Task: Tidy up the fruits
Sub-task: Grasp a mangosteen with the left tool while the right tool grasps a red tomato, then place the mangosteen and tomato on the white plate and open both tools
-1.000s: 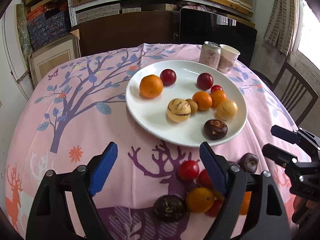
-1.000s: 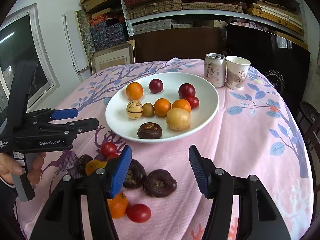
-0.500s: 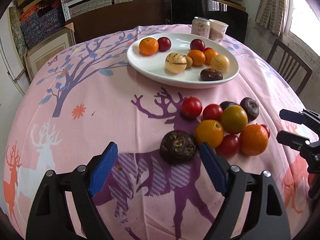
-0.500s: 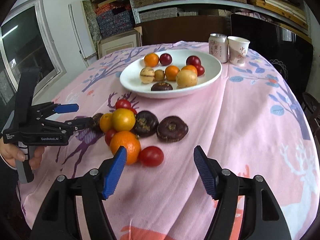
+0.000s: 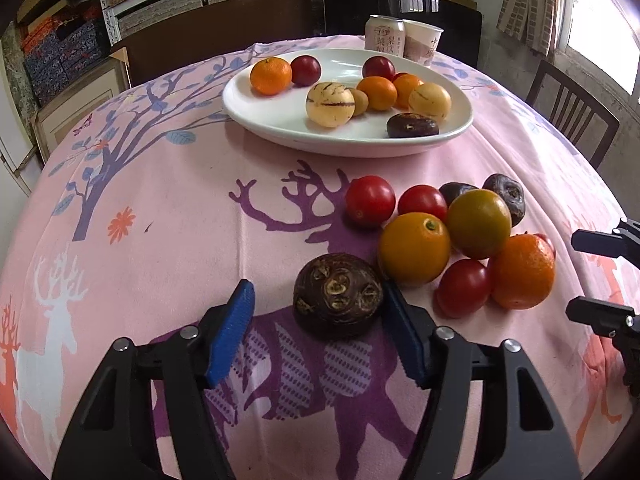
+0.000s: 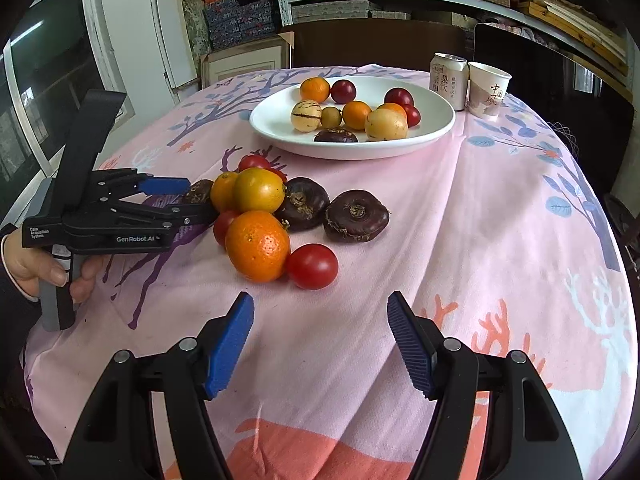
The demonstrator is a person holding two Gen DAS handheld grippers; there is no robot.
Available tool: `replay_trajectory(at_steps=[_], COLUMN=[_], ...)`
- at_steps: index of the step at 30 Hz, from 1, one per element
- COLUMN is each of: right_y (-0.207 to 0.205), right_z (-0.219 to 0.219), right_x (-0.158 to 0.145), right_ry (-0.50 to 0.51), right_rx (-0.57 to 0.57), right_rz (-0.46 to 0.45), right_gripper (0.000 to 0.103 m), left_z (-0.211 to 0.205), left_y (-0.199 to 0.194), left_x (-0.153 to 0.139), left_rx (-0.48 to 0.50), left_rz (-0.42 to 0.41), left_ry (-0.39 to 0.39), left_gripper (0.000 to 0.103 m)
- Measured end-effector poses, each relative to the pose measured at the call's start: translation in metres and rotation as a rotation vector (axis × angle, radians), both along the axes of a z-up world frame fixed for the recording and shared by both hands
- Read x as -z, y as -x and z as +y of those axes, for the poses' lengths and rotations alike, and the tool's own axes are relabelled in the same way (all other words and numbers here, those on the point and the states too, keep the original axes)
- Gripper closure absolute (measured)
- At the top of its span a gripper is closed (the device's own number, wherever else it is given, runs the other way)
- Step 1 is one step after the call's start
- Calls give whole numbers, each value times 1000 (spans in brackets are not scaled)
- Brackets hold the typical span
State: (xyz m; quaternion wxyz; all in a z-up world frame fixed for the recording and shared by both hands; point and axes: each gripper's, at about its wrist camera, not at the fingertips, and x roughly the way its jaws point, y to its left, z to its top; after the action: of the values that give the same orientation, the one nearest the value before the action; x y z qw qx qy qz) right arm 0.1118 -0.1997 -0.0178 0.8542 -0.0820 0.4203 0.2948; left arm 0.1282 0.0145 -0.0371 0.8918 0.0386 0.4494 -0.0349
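Note:
A white plate at the back holds several fruits, also in the right wrist view. A loose pile lies on the pink tablecloth: a dark brown water chestnut, red tomatoes, oranges and more dark chestnuts. My left gripper is open, its jaws on either side of the nearest dark chestnut, the right pad touching it. My right gripper is open and empty, just short of a red tomato and an orange.
A drink can and a paper cup stand behind the plate. A wooden chair is at the table's right. Shelves with boxes line the back wall. The right gripper's tips show at the left view's right edge.
Both grippers have dropped low and pulled back from the plate toward the loose pile. The left one now brackets the dark chestnut. Both stay open.

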Motion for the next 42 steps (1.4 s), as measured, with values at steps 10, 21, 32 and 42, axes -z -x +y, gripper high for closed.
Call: replay_trajectory(at_steps=[10,21,32,42], right_y=[-14,-21,-12,-67], right_z=[22,36,-11,19], right_x=[13,11,-72,-84], right_ry=[125,108,-118,-194], right_rx=[-33,-88,19,92], right_rz=[-21,-30,-227,-257], right_gripper=[43,74,74,74], left_z=[-3,-2,1,-2], left_y=[12,15,24,-41], left_x=[-4,-6,-71,-87], left_rx=[32,21,15,-92], left_rz=[34,47,-100,-128], left_ry=[3,13,15,112], left_gripper=[62,62,62,62])
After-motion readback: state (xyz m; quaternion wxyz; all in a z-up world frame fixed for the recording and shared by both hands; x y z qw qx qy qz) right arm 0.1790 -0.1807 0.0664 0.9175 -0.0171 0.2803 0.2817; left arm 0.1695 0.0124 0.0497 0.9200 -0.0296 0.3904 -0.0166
